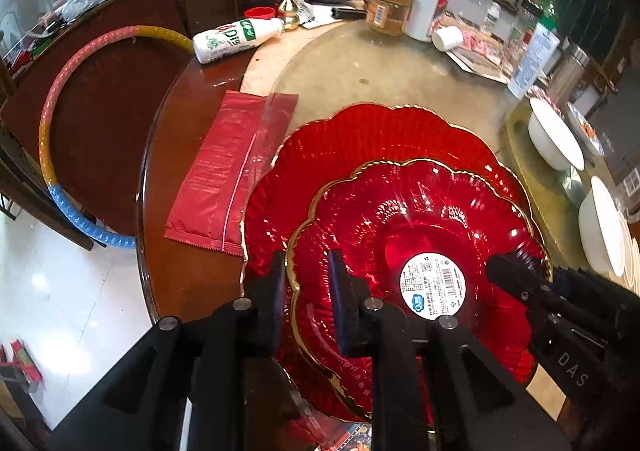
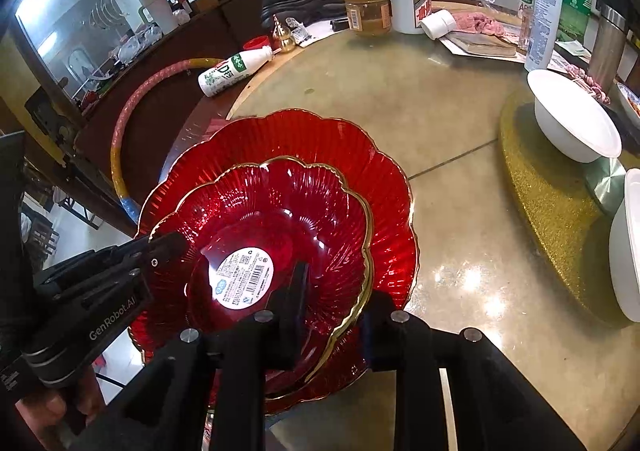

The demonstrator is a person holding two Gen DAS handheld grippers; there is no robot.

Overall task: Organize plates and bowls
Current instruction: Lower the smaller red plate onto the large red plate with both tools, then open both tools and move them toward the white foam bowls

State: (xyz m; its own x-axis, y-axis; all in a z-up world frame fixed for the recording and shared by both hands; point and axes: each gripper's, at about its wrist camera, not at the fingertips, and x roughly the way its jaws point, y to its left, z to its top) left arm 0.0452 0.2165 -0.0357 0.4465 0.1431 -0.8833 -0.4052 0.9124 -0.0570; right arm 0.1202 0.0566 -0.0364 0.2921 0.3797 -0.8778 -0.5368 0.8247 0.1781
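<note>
Risk lies chiefly in the glass itself. Seen from the left wrist view, the smaller red scalloped glass plate with a gold rim [image 1: 420, 235] is nested in the larger red scalloped glass plate [image 1: 360, 139], which rests on the round glass-topped table [image 1: 360, 67] with its near edge past the table's rim. The left gripper [image 1: 308, 283] is clamped on the smaller plate's left rim, one finger outside and one inside. If this rim is pulled sideways, the lower plate could be dragged further off the table. A red foil packet [image 1: 224, 171] lies just beside the stack and could be caught under it.

From the right wrist view, the right gripper [image 2: 336, 307] straddles the smaller plate's right rim, but a gap is seen at the outer finger, so the grip is judged loose; the jaws appear slightly parted around the rim and not pressing. Should the plate be lifted now, it would be carried by one side only and could tilt, slip or chip. A white wide-rimmed bowl [image 2: 576, 131] stands well apart on a gold glitter mat [image 2: 540, 203], with a second white bowl [image 2: 628, 251] near it.
</note>
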